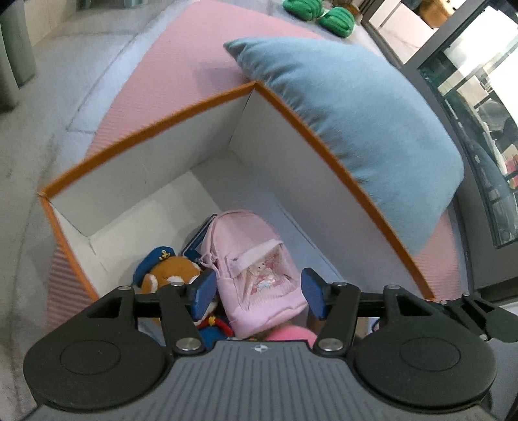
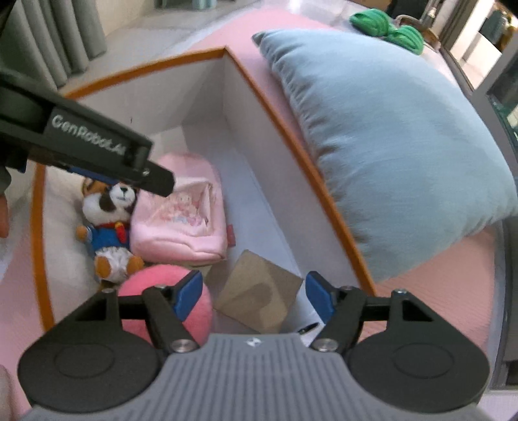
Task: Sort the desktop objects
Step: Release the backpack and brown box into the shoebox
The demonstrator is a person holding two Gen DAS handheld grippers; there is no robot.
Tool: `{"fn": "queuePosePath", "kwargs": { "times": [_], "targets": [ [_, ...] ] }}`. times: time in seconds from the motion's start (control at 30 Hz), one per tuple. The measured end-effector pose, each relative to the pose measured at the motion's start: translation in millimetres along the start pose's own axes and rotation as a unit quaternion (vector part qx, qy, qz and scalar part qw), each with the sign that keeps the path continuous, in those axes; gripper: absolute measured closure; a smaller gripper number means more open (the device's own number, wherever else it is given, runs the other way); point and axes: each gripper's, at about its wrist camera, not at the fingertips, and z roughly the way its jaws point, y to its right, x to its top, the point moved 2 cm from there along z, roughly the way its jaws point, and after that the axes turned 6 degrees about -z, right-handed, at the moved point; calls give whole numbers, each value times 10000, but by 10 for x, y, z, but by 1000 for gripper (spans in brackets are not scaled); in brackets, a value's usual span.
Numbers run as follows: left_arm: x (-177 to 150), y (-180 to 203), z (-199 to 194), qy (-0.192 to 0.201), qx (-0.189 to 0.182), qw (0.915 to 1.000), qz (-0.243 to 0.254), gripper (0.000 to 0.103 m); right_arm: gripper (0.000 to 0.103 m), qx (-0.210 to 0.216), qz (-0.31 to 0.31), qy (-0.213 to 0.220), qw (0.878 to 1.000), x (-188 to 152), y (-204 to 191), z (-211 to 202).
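Note:
A white box with an orange rim (image 1: 181, 111) stands on a pink mat and holds the toys. My left gripper (image 1: 259, 291) hangs open over a small pink backpack (image 1: 255, 259) that lies in the box, and its blue pads stand clear of the fabric. Beside the backpack lies a plush dog in a blue sailor cap (image 1: 168, 272). My right gripper (image 2: 253, 298) is open above a brown block (image 2: 259, 298), with a fuzzy pink ball (image 2: 145, 281) under its left finger. The right wrist view also shows the backpack (image 2: 181, 220), the dog (image 2: 110, 226) and my left gripper (image 2: 155, 181) from the side.
A large blue-grey cushion (image 2: 388, 145) leans against the box's right wall. Green slippers (image 1: 317, 13) lie beyond the pink mat (image 1: 181, 58). A dark glass-fronted cabinet (image 1: 469, 129) runs along the right, and grey curtains (image 2: 64, 39) hang at the far left.

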Motion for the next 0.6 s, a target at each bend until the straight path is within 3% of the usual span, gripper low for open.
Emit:
{"fn": "queuePosePath", "kwargs": {
  "times": [0.23, 0.6],
  "targets": [
    [37, 69, -677, 188, -69, 9997, 127, 35, 30, 19, 334, 229, 9992, -168, 144, -730],
    [-296, 297, -1954, 407, -24, 9973, 604, 34, 30, -266, 394, 432, 9979, -535, 335, -2093]
  ]
}}
